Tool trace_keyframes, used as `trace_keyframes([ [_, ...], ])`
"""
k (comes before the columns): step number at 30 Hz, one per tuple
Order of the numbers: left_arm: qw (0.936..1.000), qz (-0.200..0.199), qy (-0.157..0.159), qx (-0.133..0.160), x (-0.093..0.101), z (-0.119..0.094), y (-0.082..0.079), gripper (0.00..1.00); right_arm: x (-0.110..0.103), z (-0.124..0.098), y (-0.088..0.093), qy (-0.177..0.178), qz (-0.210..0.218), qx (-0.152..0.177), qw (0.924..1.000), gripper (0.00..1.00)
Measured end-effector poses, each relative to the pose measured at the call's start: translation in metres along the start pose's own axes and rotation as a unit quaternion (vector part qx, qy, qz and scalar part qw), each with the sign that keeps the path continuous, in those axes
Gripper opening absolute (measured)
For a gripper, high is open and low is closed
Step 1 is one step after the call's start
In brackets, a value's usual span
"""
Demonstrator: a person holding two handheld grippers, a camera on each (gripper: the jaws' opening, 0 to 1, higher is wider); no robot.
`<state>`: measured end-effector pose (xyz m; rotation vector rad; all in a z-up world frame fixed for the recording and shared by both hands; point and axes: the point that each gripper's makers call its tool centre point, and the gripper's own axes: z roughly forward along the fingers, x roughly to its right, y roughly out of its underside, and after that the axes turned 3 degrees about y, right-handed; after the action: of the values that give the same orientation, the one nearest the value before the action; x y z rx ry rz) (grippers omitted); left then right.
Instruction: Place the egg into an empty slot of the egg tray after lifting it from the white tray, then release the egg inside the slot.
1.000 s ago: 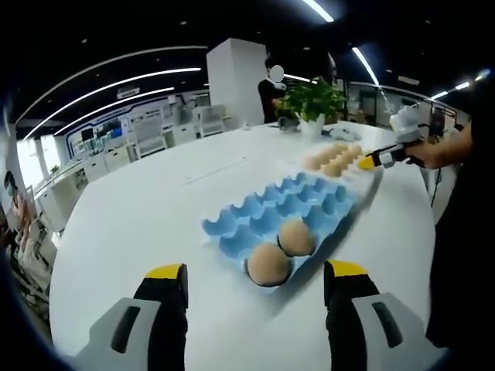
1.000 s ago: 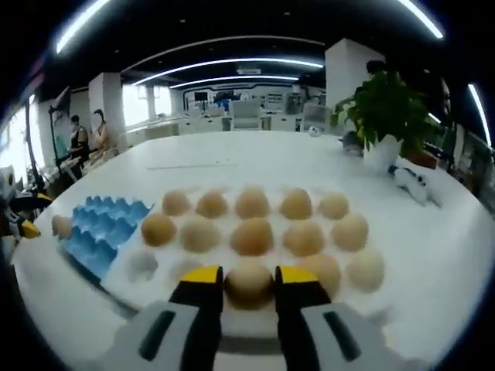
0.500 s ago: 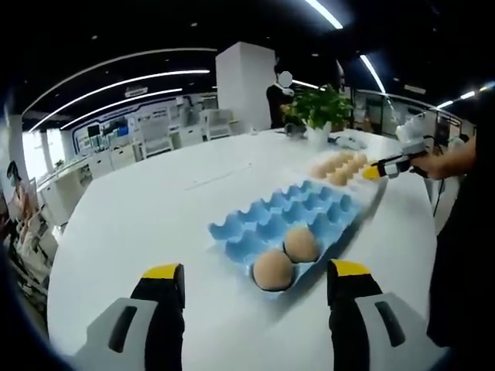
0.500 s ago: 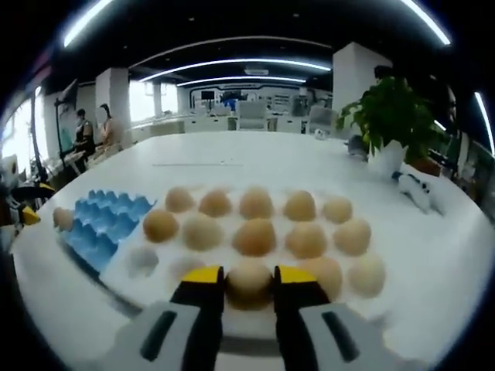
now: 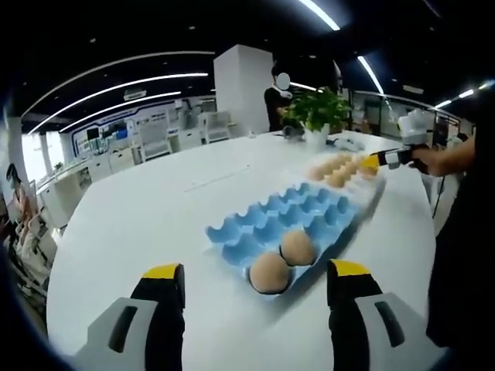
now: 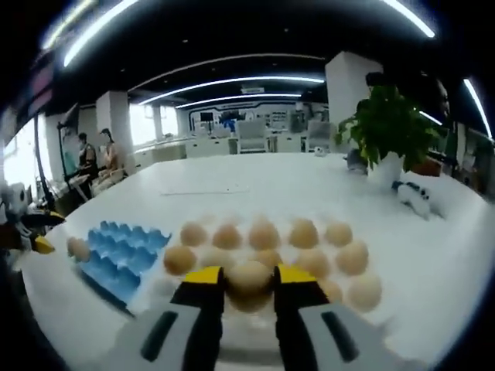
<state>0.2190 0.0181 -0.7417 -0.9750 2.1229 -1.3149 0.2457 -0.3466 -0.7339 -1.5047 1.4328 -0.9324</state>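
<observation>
Up close in the right gripper view, the right gripper [image 6: 249, 278] has its two yellow-tipped jaws pressed against the sides of a smooth tan egg [image 6: 249, 281], which sits between them above the white tray [image 6: 387, 305]. That tray is pale and dimpled, and rows of rounded brown eggs [image 6: 264, 234] fill its cups beyond the held one. Just to the left of it lies the blue egg tray [image 6: 117, 249], a moulded sheet of peaked cones and hollow cups with a matte, pulpy look. Both trays rest on a broad, glossy white round table [image 6: 255, 174]. A leafy green plant in a white pot [image 6: 389, 127] stands on the far right of the table.

From the left gripper view, the left gripper [image 5: 254, 280] hovers over the table [image 5: 139, 224] with its jaws spread wide and nothing between them. Ahead of it lies the blue egg tray [image 5: 290, 220], with two brown eggs [image 5: 284, 259] sitting in cups at its near end and the other cups bare. Beyond it, the white tray's eggs [image 5: 336, 168] show as a cluster, and the right gripper [image 5: 370, 161] reaches in from the right, carried by a person's hand [image 5: 437, 157]. The plant [image 5: 317, 112] stands behind.
</observation>
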Motion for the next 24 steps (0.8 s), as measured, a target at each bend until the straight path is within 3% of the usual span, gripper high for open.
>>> trace_keyframes([
  [10,1.0000,0.006,0.005,0.005,0.002,0.002,-0.004,0.75,-0.062,0.005,-0.018,-0.080,-0.013,0.018,0.9965,0.25],
  [16,0.9999,0.008,0.009,0.005,0.004,0.003,-0.005,0.75,-0.093,0.008,-0.013,-0.125,-0.013,0.009,0.9920,0.25],
  [24,0.9999,0.011,0.009,0.002,0.003,0.002,-0.004,0.75,-0.149,0.009,-0.005,-0.201,-0.030,-0.004,0.9791,0.25],
])
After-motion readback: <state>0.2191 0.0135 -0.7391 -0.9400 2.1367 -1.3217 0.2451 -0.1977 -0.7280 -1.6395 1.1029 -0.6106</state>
